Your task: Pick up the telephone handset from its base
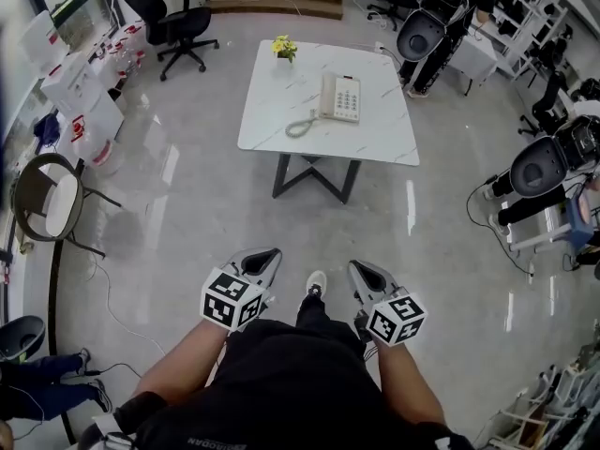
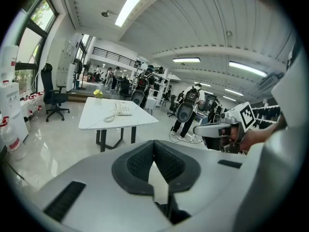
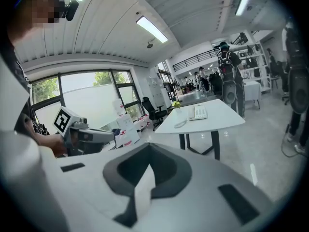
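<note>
The white telephone (image 1: pixel 340 98) sits on a white marble-top table (image 1: pixel 277 111) well ahead of me, its handset (image 1: pixel 327 97) resting on the base and a coiled cord (image 1: pixel 301 126) trailing off to the left. The left gripper view shows the phone (image 2: pixel 122 109) far off, as does the right gripper view (image 3: pixel 198 112). My left gripper (image 1: pixel 273 254) and right gripper (image 1: pixel 358 268) are held low in front of my body, far from the table, both shut and empty. Seen from their own cameras, the left gripper (image 2: pixel 154 146) and right gripper (image 3: pixel 148 150) have their pads together.
A small yellow flower pot (image 1: pixel 284 49) stands at the table's far edge. A black office chair (image 1: pixel 180 28) and white boxes (image 1: pixel 82 97) are at the left, and a round chair (image 1: pixel 49 201) is nearer. Black robots (image 1: pixel 546 169) and cables line the right side.
</note>
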Motion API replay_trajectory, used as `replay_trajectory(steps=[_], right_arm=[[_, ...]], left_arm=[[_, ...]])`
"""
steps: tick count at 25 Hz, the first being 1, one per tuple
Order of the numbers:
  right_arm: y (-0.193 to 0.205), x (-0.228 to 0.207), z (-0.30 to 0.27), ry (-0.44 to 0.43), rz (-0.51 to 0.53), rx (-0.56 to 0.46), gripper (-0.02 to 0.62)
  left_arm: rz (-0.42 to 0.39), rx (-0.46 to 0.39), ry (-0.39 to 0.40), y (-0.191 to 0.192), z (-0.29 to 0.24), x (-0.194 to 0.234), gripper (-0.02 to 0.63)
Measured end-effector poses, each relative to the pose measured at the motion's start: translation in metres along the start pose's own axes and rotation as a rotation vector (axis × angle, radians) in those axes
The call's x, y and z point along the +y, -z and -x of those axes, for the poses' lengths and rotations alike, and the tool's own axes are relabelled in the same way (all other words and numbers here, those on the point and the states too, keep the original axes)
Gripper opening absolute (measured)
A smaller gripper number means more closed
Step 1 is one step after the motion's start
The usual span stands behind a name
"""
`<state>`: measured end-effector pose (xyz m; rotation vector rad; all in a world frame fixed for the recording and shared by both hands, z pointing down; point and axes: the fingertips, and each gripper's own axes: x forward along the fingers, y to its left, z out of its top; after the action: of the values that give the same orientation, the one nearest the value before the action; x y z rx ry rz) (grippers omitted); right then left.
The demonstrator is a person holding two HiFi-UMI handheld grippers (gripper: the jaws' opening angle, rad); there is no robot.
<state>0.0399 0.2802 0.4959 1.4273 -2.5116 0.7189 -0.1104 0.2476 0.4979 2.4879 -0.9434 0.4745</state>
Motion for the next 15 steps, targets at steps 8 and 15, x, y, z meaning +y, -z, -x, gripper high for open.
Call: replay_trajectory(steps=[8, 15], right_arm=[[-0.065, -0.056, -0.049, -0.052, 0.007, -0.038, 0.002], [-0.103, -0.101, -0.072, -0.088, 0.025, -0.030, 0.002]], left_arm=[[-0.026, -0.022, -0.017, -0.067, -0.065, 0.024, 0.002], [-0.022, -0.040, -0.050, -0.111, -0.110, 0.035, 0.002]])
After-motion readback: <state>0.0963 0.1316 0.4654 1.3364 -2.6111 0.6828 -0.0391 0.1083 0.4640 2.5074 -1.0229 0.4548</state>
